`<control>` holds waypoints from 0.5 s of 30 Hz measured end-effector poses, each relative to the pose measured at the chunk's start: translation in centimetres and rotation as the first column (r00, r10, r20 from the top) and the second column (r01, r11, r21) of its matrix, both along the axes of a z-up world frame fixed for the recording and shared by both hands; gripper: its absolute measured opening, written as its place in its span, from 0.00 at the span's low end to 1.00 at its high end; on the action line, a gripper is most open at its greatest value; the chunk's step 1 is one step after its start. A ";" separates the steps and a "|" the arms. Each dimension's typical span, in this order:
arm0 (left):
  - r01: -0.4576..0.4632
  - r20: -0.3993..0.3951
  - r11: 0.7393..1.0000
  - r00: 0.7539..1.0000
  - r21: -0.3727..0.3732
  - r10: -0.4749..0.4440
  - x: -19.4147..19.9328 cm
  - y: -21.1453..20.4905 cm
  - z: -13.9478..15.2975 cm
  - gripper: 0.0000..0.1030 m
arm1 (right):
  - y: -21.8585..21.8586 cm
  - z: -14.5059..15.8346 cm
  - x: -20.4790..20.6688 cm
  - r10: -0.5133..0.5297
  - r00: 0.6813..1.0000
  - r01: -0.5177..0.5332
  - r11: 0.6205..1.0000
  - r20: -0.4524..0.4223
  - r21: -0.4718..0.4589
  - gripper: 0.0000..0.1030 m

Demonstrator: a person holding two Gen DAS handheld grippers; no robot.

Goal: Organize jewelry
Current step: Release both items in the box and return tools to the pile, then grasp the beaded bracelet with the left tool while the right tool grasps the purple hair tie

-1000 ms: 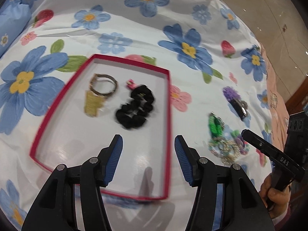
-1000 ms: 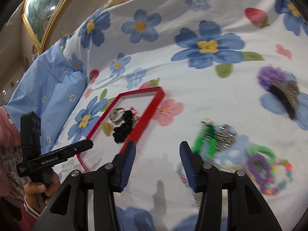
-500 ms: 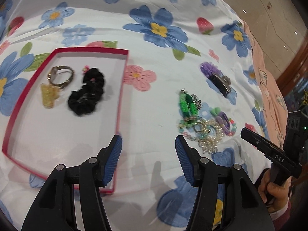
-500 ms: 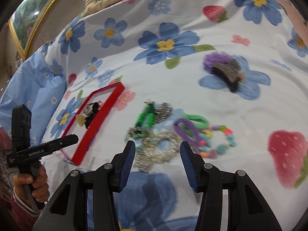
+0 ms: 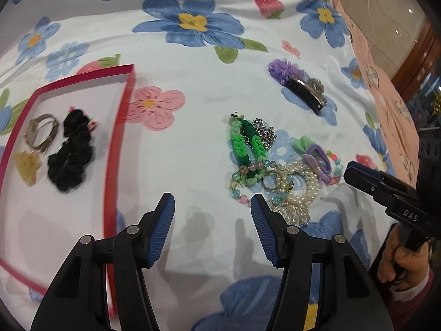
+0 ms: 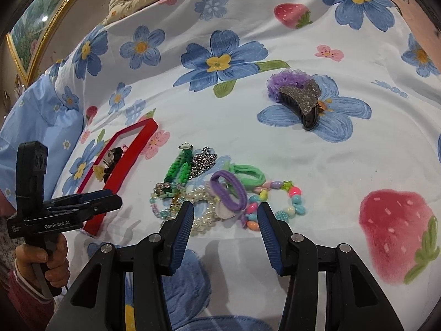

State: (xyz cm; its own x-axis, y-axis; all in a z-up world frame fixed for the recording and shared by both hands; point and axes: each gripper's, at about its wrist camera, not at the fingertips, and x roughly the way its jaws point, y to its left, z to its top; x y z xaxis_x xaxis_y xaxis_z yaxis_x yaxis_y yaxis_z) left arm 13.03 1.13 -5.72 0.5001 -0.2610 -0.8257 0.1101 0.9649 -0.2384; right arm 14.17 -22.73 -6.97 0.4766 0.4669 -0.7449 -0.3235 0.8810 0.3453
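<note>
Jewelry pile point(image 6: 220, 193) tangled on bed, right of red tray point(image 5: 121, 127). Left tongs point(image 5: 212, 212) and right tongs point(image 6: 224, 220) both parted, empty. Risk: entangled strands, so one grab may drag neighbours along.

Black tool point(image 5: 212, 207), blue ribbed pads point(image 5: 162, 230), maroon sleeve point(image 6: 23, 302)

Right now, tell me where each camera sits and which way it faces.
Left wrist: on the left gripper, looking steeply down past its blue fingers at the red tray and jewelry pile; the right hand shows at the edge.
Right wrist: on the right gripper, facing down over the same pile; the left hand holds its handle at lower left.
Shared: tray, pile, purple hair clip, floral bedsheet.
</note>
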 end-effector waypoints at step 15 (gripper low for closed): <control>0.102 -0.035 0.993 0.994 0.063 -0.100 3.1 -3.2 -2.6 0.43 | 0.8 -2.5 2.6 0.037 0.998 -0.039 0.999 -0.055 -0.036 0.26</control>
State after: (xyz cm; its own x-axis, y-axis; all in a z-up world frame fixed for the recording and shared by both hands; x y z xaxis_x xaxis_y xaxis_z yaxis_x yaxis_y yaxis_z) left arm 16.17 -2.07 -8.30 0.4473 -0.2548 -0.8573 0.2017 0.9626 -0.1809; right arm 16.78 -21.97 -9.51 0.4172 0.4556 -0.7864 -0.3384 0.8809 0.3309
